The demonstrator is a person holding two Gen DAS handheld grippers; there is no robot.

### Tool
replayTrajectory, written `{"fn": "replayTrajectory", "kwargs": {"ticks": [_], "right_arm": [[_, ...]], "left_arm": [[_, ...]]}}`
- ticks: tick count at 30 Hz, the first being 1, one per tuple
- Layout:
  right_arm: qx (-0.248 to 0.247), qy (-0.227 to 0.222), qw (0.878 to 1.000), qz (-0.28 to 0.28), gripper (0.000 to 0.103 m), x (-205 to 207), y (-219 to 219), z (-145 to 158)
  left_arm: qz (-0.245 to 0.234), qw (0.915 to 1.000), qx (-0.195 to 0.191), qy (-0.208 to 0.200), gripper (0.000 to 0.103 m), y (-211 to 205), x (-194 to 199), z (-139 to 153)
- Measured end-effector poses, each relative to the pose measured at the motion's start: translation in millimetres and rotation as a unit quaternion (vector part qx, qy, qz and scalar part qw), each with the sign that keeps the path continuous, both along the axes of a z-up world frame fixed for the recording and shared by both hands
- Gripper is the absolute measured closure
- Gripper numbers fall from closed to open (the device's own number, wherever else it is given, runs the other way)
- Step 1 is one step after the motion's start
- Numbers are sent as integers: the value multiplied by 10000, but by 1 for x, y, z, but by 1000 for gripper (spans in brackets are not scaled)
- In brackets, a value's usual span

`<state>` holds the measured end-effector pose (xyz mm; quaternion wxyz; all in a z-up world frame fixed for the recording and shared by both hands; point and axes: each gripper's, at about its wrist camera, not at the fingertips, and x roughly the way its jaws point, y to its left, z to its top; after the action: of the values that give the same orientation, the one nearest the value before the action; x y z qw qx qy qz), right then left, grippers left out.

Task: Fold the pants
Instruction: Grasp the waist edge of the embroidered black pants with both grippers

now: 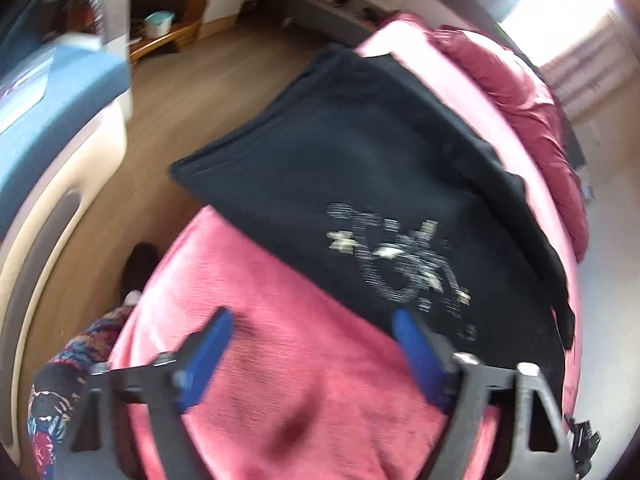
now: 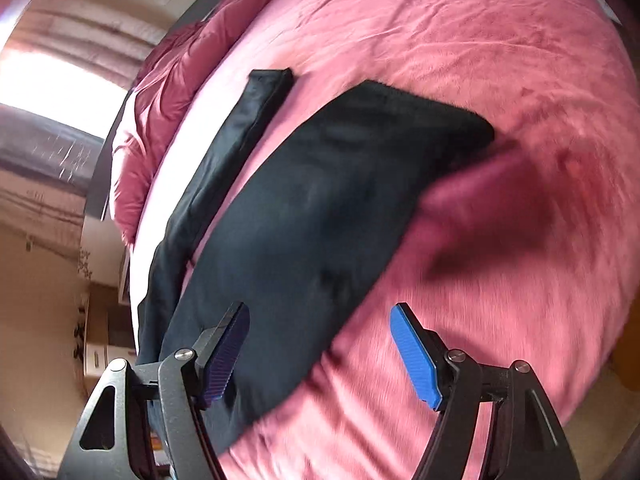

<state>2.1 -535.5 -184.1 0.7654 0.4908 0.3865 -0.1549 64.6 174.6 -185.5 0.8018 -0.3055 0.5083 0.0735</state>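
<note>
Black pants (image 1: 360, 168) lie spread on a pink bed (image 1: 260, 320), with a pale printed design (image 1: 400, 272) facing up. One end hangs past the bed's edge over the floor. My left gripper (image 1: 312, 336) is open and empty, just above the bed beside the pants' near edge. In the right wrist view the pants (image 2: 300, 220) lie with their two legs apart, a narrow leg (image 2: 240, 132) to the left. My right gripper (image 2: 320, 340) is open and empty, its left blue pad (image 2: 224, 356) over the pants' near end.
A crumpled dark red duvet (image 1: 520, 92) lies along the far side of the bed. A wooden floor (image 1: 180, 120) lies left of the bed, with a blue-topped piece of furniture (image 1: 48, 100) beyond it. A bright window (image 2: 52, 80) is at the left.
</note>
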Motion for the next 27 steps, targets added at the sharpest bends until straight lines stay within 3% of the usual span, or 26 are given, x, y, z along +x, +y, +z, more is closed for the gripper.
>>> {"fn": "replayTrajectory", "kwargs": {"ticks": [4, 6, 8, 12, 14, 16, 19, 21, 24, 27], "right_arm": [[-74, 166, 9998, -56, 33, 20, -11, -7], [-128, 208, 9997, -51, 50, 21, -17, -15], [-184, 234, 9996, -30, 57, 24, -20, -18], [12, 63, 9999, 157, 53, 21, -26, -23], [72, 79, 9995, 296, 52, 20, -30, -23], [60, 155, 9990, 414, 53, 22, -31, -21], [-139, 316, 9985, 431, 58, 27, -30, -11], [-320, 313, 9980, 454, 78, 30, -30, -2], [-536, 243, 9973, 436, 92, 32, -34, 13], [-813, 109, 9953, 521, 93, 30, -36, 34]], "left_arm": [[219, 9995, -210, -34, 37, 16, 0, -3], [277, 9991, -308, -31, 37, 20, 4, -3], [384, 9984, -408, 53, 37, 26, 11, -5], [572, 9968, -561, -5, 38, 33, 24, -7], [601, 9964, -593, -25, 46, 35, 32, -8], [636, 9967, -504, 17, 66, 35, 36, -9], [595, 9977, -309, 38, 88, 34, 42, -7], [557, 9981, -279, 20, 93, 35, 40, -3], [552, 9980, -292, -82, 95, 37, 31, 10], [523, 9980, -228, -257, 96, 37, 24, 29]]}}
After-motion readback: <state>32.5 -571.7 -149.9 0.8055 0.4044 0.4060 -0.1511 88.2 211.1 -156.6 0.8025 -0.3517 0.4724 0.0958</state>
